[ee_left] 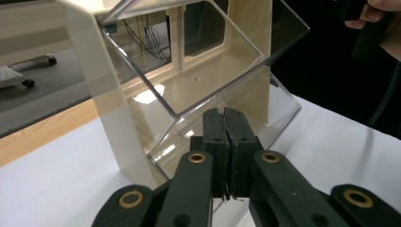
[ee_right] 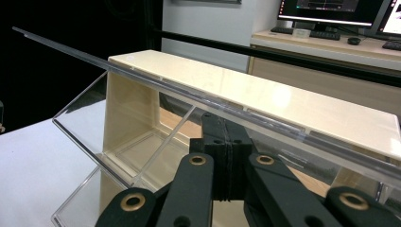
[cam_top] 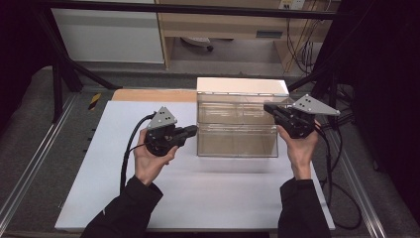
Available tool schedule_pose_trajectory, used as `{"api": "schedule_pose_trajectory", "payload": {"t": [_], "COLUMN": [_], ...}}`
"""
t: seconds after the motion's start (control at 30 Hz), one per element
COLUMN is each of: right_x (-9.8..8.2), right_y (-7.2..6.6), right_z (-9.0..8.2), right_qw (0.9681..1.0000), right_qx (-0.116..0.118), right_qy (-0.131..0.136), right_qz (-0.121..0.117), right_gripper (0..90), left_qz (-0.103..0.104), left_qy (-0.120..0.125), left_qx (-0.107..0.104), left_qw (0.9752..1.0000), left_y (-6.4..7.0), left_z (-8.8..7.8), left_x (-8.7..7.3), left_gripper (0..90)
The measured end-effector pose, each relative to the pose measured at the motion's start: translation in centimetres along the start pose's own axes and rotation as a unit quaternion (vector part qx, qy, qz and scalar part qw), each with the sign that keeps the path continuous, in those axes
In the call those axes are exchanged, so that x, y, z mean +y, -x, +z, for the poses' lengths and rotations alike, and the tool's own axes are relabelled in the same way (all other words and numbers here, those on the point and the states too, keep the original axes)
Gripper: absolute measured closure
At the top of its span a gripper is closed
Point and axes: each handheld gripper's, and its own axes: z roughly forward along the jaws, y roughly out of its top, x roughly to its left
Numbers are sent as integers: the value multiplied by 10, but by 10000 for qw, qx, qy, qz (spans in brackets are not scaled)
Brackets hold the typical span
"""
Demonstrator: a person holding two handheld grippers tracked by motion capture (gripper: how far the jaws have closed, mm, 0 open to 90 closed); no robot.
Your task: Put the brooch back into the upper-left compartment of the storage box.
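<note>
While both tongs point(ee_left: 226, 118) point(ee_right: 226, 124) press closed, monitors point(ee_right: 338, 12) appear behind the bin point(ee_right: 265, 97).

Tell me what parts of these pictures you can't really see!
- Bottom shelf of the clear plastic two-tier bin with cream walls: in the right gripper view, the right hand-held gripper covers it.
- Left hand-held gripper: in the high view, whether its tip touches the bin is too small to tell.
- Screens at the top right of the right gripper view: cut off by the edge.

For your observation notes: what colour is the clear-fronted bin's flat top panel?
Cream flat top panel, glossy; clearest in the right gripper view.
</note>
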Motion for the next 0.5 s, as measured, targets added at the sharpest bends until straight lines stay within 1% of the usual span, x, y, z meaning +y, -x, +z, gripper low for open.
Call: {"api": "schedule_pose_trajectory", "payload": {"t": [0.23, 0.33, 0.5], "right_x": [0, 0, 0], "right_y": [0, 1, 1], "right_z": [0, 0, 0], "right_qw": [10000, 10000, 10000], "right_qx": [-1, -8, -6], "right_qy": [-15, -20, -19], "right_qz": [12, -1, 3], "right_gripper": [900, 900, 900], "left_qz": [31, 19, 55], "left_qy": [58, 88, 94], "left_qx": [-23, -25, -3], "left_qw": [10000, 10000, 9999], "left_y": [2, 3, 4], "left_z": [6, 10, 17], "left_x": [11, 15, 20], "left_gripper": [884, 884, 884]}}
